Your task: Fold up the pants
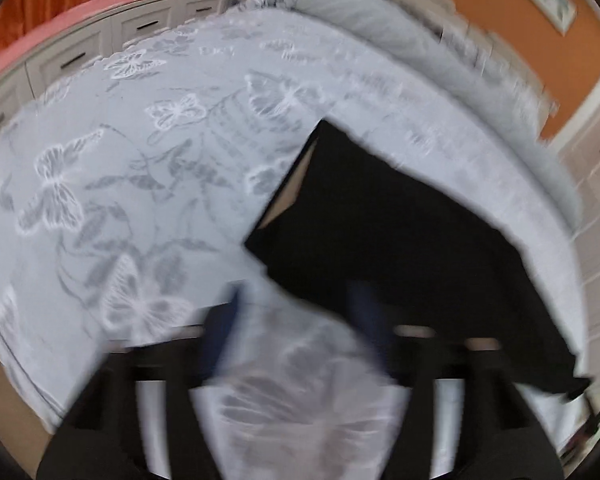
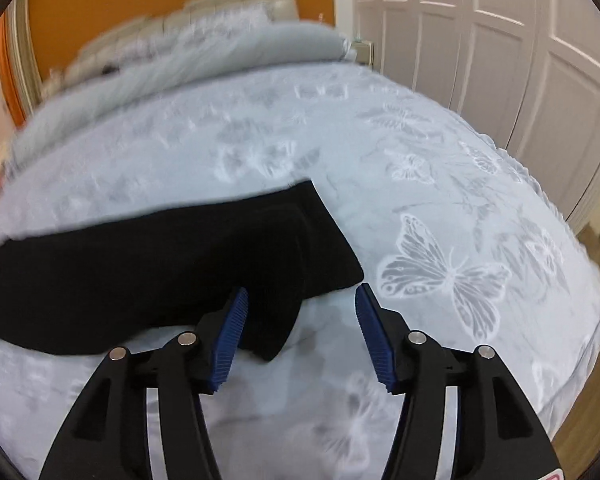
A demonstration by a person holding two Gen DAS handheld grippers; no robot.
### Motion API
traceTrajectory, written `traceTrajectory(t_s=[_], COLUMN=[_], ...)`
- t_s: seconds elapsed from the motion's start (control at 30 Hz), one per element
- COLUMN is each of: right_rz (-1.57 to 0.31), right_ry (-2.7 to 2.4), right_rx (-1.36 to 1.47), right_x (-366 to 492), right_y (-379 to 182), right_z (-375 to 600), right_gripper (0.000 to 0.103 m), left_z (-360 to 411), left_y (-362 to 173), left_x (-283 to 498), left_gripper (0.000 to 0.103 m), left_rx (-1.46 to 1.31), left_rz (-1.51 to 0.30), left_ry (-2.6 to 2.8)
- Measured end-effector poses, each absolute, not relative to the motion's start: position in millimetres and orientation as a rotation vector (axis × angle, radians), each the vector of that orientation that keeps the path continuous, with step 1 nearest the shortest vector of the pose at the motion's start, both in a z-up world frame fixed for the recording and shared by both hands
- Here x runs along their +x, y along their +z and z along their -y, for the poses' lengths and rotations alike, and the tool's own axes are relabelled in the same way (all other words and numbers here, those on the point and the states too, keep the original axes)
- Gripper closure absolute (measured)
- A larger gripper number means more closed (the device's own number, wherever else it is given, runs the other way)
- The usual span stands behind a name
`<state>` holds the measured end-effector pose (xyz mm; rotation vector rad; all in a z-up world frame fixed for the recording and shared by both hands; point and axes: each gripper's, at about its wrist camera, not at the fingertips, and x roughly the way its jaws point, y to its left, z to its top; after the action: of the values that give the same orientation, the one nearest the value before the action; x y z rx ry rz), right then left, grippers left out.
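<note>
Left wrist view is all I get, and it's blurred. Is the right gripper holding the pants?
Observer: No. The right gripper is open, and its blue pads press on nothing.
Operator: Where are the pants relative to it?
Observer: The black pants lie on the bedspread, their nearer end just under the gripper's left pad.
Operator: Anything beyond the bed on that side?
Observer: White panelled doors stand past its far edge.

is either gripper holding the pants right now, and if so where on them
Nothing is held. The right gripper stands open over the bedspread, its pads clear of the black pants. The left gripper, though blurred, also stands open and empty.
</note>
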<state>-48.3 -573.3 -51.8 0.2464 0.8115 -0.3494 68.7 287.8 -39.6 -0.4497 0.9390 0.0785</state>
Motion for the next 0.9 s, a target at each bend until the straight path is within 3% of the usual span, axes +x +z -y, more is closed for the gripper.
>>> traceTrajectory(t_s=[0.07, 0.17, 0.23, 0.27, 0.3, 0.53, 0.6, 0.7, 0.9], right_rz=[-0.774, -0.738, -0.743, -0.754, -0.765, -0.803, -0.799, -0.759, -0.869], right_ry=[-0.336, -0.305, -0.296, -0.301, -0.307, -0.344, -0.384, -0.4, -0.387], right_rx=[0.304, 0.375, 0.416, 0.425, 0.433, 0.533, 0.611, 0.705, 0.689], right_x=[-59.3, -63.4, -59.4, -53.1, -48.6, -23.2, -25.1, -42.5, 1.5], right_y=[-39.4, -28.2, -29.8, -31.7, -33.7, -48.1, -50.5, -45.7, -56.9], right_z=[563.4, 552.1, 549.4, 549.7, 550.6, 569.1, 572.2, 558.1, 538.9], right_gripper=[0.035, 0.024, 0.023, 0.023, 0.023, 0.023, 0.023, 0.023, 0.024], left_z=[-278.8, -263.0, -251.5, -245.6, -245.1, -227.0, -203.5, -156.7, -69.9], left_y=[-36.8, -50.9, -66.2, -75.6, -82.0, -34.2, -6.9, 22.9, 13.6], left_x=[74.2, 95.8, 114.9, 124.3, 126.5, 96.5, 85.8, 76.7, 88.4], left_gripper=[0.012, 0.013, 0.04, 0.07, 0.071, 0.06, 0.042, 0.024, 0.023], left_rx=[-0.501, -0.573, -0.523, -0.45, -0.444, -0.365, -0.277, -0.195, -0.183], left_rz=[-0.934, -0.995, -1.044, -1.094, -1.109, -1.018, -0.944, -0.839, -0.836], left_ry=[0.06, 0.056, 0.108, 0.188, 0.205, 0.325, 0.332, 0.262, 0.054])
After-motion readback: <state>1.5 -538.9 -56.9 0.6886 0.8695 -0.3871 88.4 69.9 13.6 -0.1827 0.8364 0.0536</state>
